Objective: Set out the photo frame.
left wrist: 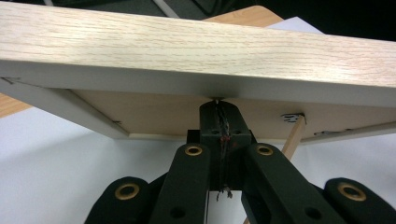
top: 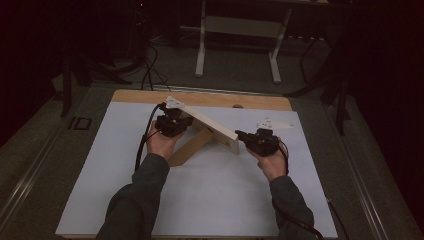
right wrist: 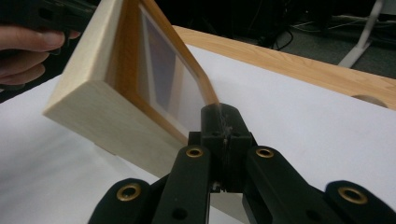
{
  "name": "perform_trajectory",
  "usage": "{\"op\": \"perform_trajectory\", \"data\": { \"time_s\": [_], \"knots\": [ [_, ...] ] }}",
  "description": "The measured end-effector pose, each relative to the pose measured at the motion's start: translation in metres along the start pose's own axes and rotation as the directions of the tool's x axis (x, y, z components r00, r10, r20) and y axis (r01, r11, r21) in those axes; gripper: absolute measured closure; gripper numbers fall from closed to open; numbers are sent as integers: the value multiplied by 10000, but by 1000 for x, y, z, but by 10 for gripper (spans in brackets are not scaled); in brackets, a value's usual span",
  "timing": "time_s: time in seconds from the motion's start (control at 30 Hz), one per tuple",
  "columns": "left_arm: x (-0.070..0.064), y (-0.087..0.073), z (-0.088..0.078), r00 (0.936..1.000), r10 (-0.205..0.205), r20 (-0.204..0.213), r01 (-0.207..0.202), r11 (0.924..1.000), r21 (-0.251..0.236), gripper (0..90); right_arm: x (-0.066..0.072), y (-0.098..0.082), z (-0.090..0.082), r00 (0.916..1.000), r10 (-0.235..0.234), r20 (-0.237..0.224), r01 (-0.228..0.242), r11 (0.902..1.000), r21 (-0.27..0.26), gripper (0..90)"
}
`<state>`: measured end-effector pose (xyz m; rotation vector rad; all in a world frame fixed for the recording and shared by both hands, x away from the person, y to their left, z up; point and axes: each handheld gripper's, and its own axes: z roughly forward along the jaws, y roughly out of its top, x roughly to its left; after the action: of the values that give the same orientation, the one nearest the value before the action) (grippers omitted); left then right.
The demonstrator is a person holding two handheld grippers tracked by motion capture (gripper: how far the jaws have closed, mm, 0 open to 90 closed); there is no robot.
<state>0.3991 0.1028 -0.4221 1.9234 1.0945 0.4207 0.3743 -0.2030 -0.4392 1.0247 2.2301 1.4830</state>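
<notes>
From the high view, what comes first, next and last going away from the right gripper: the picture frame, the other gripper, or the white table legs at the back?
1. Picture frame: right beside the right gripper, its corner at the jaw tips.
2. Left gripper: farther left, at the frame's other end.
3. White table legs: far back on the floor, beyond the table.

The person wears a dark grey long-sleeved top with the cuffs ending at the wrists. The left gripper [top: 186, 121] and the right gripper [top: 239, 134] are matte black, each made of flat linked bars joined by brass-ringed rivets, with small dark screw holes near the ends. Each carries a pale grey three-cornered plate on top. A black cable trails from each one back along the forearm.
</notes>
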Motion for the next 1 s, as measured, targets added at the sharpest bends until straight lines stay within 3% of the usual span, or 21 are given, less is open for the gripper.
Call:
{"op": "perform_trajectory", "data": {
  "time_s": [0.53,0.87,1.0],
  "knots": [
    [-8,2,4,9997,172,166,-174,9998,112,900,5,-1,1,9991,-12,-418,13,10000,11,900],
    [-15,3,1,9976,327,615,-329,9995,25,900,13,0,1,9967,-304,-759,308,9995,44,900],
    [-20,3,-2,9952,577,789,-574,9983,-57,900,16,1,1,9953,-427,-872,430,9991,24,900]
  ]
}}
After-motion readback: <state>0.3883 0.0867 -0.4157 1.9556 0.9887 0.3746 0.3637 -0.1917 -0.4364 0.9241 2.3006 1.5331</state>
